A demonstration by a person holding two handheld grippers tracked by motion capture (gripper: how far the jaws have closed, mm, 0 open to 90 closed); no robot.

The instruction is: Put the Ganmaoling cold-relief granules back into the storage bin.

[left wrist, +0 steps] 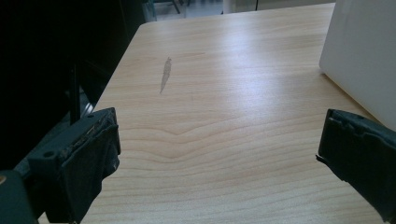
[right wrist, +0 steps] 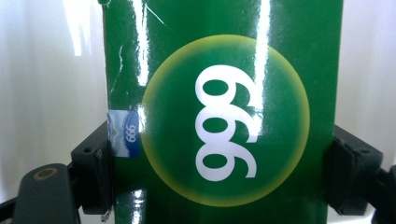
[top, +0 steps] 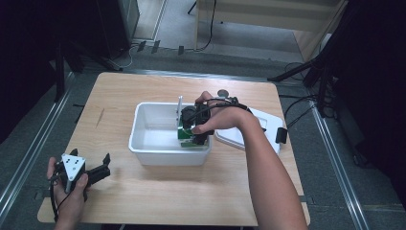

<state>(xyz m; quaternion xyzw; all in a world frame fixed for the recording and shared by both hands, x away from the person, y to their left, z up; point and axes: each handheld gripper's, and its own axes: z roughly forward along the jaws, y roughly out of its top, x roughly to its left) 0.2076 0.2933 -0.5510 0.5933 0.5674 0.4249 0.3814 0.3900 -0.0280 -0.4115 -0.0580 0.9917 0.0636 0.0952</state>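
Note:
A glossy green box (right wrist: 224, 116) with a yellow circle and white "999" stands between my right gripper's (right wrist: 219, 182) jaws, whose pads press on its two sides. In the high view that green box (top: 184, 136) sits low inside the white tub (top: 167, 155), by its right wall, with the right gripper (top: 194, 136) reaching down over it from a hand. My left gripper (top: 103, 166) rests near the table's front left corner. Its jaws are wide apart in the left gripper view (left wrist: 219, 158), with bare wood between them.
A white lid (top: 268, 127) lies flat to the right of the tub. A small grey disc (top: 222, 92) sits behind the tub, and a thin white upright piece (top: 180, 108) stands inside it. The tub's wall (left wrist: 364, 56) is close on the left gripper's right.

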